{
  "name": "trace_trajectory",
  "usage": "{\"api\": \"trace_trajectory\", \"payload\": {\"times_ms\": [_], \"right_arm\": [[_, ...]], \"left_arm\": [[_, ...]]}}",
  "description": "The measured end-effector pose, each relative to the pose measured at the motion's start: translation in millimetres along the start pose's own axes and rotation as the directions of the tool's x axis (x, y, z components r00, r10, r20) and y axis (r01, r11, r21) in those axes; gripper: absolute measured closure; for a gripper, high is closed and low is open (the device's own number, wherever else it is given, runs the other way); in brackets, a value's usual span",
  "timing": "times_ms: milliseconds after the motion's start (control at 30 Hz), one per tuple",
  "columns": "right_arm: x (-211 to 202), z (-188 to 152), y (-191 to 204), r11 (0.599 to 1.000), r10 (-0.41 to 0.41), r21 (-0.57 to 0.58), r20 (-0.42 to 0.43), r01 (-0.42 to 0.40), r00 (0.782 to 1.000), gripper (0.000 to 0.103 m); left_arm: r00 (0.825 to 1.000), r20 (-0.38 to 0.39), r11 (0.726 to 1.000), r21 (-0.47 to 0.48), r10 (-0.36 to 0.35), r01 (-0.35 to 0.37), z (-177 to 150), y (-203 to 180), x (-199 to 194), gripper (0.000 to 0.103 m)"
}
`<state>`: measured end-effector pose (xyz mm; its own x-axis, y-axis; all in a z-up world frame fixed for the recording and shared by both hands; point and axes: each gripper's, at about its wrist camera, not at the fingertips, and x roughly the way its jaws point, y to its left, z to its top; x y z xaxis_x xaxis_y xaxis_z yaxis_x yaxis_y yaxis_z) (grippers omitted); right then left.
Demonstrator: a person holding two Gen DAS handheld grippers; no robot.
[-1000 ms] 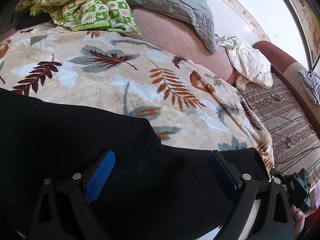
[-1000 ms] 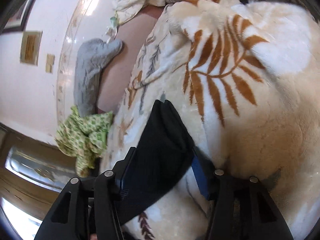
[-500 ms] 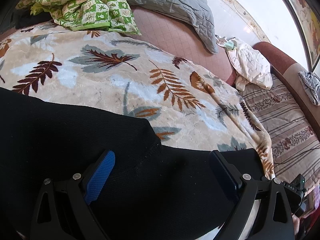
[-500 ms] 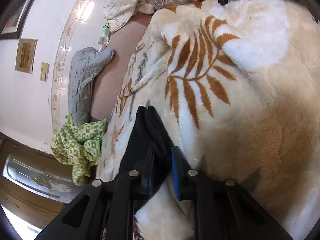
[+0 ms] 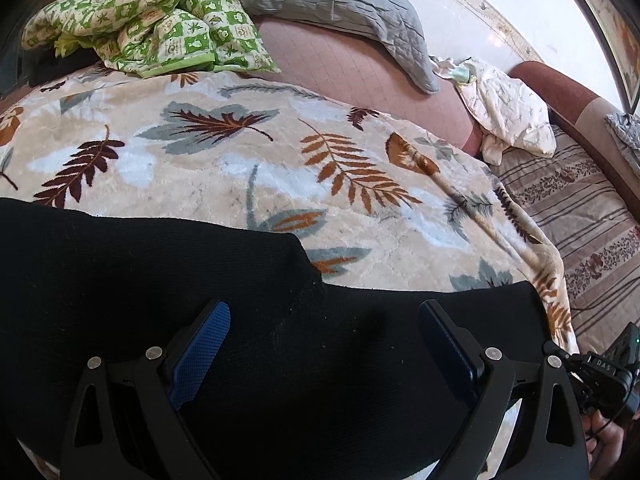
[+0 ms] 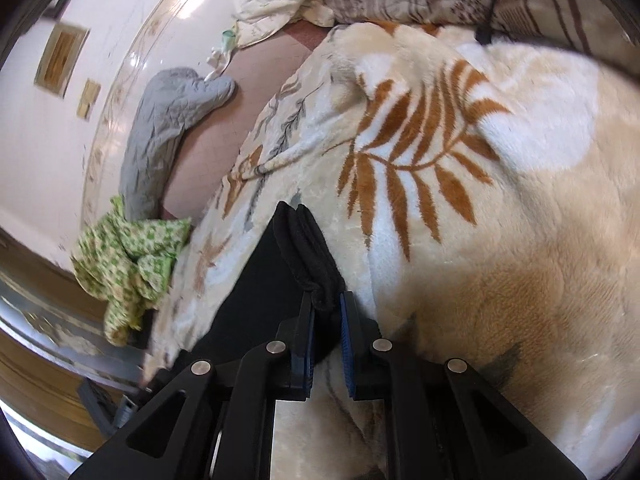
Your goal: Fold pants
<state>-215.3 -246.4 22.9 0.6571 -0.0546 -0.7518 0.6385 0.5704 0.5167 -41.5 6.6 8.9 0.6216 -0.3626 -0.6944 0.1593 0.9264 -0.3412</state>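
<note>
Black pants (image 5: 168, 280) lie spread on a leaf-patterned blanket (image 5: 248, 168) covering the bed. The left gripper (image 5: 324, 320) has its fingers (image 5: 204, 340) spread wide over the flat fabric, nothing pinched. The right gripper (image 6: 325, 312), having just closed, pinches a bunched pants edge (image 6: 308, 248) between narrow fingers (image 6: 346, 340).

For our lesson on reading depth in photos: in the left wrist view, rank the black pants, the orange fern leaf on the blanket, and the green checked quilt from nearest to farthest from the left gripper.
1. Black pants: under the left gripper.
2. Orange fern leaf: mid-blanket, beyond the pants.
3. Green checked quilt: far, upper left.
</note>
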Motion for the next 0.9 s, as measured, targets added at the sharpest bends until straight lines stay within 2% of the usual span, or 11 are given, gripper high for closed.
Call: {"api": "trace_trajectory", "payload": {"times_ms": [267, 500, 767, 900], "right_arm": [[-5, -6, 28, 0.974, -0.124, -0.187, 0.038, 0.129, 0.992, 0.093], [-2, -5, 17, 0.985, -0.116, -0.129, 0.003, 0.116, 0.993, 0.093], [0, -6, 19, 0.981, -0.126, -0.149, -0.002, 0.124, 0.992, 0.093], [0, -9, 26, 0.971, -0.137, -0.195, 0.031, 0.141, 0.990, 0.094]], "left_arm": [[1.000, -0.002, 1.000, 0.003, 0.002, -0.002, 0, 0, 0, 0.007], [1.000, -0.007, 1.000, 0.005, -0.002, 0.002, 0, 0, 0, 0.007], [1.000, -0.003, 1.000, 0.003, -0.009, 0.009, 0, 2, -1, 0.007], [0.999, 0.007, 0.999, -0.026, -0.040, 0.041, 1, 7, -5, 0.010]]}}
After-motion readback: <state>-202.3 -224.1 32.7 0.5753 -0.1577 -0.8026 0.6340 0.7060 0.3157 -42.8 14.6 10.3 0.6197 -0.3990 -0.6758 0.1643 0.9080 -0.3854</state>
